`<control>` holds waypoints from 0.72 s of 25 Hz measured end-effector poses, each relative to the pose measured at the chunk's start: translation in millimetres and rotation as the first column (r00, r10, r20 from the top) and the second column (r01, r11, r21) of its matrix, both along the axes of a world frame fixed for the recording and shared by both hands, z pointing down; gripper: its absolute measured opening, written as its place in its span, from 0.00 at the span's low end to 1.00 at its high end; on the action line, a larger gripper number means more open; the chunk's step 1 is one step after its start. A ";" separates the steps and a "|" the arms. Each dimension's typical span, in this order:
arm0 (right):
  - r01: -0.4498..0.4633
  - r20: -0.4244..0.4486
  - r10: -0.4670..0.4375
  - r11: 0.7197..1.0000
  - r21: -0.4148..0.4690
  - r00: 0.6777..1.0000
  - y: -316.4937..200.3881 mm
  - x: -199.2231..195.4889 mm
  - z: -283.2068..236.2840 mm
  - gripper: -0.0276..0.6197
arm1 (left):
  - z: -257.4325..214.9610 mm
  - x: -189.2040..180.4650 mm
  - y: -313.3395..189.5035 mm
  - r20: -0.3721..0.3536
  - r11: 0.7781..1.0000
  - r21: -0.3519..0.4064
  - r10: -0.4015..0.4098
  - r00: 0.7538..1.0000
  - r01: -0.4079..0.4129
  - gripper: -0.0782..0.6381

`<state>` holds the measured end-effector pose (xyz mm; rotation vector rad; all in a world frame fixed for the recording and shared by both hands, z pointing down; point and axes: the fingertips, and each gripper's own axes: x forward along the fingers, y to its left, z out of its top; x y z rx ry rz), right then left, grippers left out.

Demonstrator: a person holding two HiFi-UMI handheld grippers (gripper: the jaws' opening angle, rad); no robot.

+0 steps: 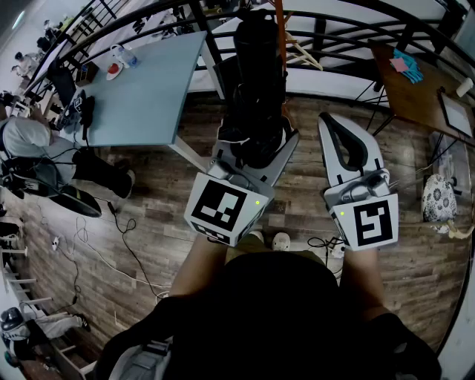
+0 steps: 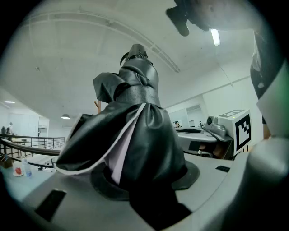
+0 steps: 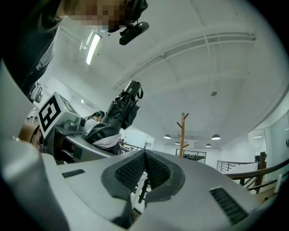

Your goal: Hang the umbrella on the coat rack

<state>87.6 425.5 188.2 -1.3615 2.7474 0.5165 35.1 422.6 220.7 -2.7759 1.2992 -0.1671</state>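
A black folded umbrella (image 1: 256,67) stands upright between the jaws of my left gripper (image 1: 252,152), which is shut on its lower part. In the left gripper view the umbrella (image 2: 140,135) fills the middle, with a pale lining showing at its folds. My right gripper (image 1: 334,122) is beside it on the right, shut, with nothing between its pads (image 3: 135,169). The wooden coat rack (image 1: 280,18) rises just beyond the umbrella. In the right gripper view the coat rack (image 3: 183,133) stands ahead, and the umbrella (image 3: 119,113) is at the left.
A blue-grey table (image 1: 148,82) stands at the left front, and a black curved railing (image 1: 148,22) runs behind it. A brown table (image 1: 415,89) is at the right. Cables (image 1: 111,237) lie on the wooden floor, and a person (image 1: 30,141) sits at far left.
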 end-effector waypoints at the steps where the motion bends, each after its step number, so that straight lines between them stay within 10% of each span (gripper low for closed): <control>1: 0.001 0.002 -0.001 1.000 -0.004 1.000 -0.4 -2.1 0.4 0.09 | 0.1 -1.5 -0.6 0.000 1.000 0.000 0.001 1.000 -0.001 0.40; 18: -0.030 0.000 0.030 0.999 -0.025 1.000 -8.1 -60.4 -4.3 0.09 | -6.3 -62.9 -5.9 -0.005 1.000 -0.006 0.019 1.000 -0.019 0.40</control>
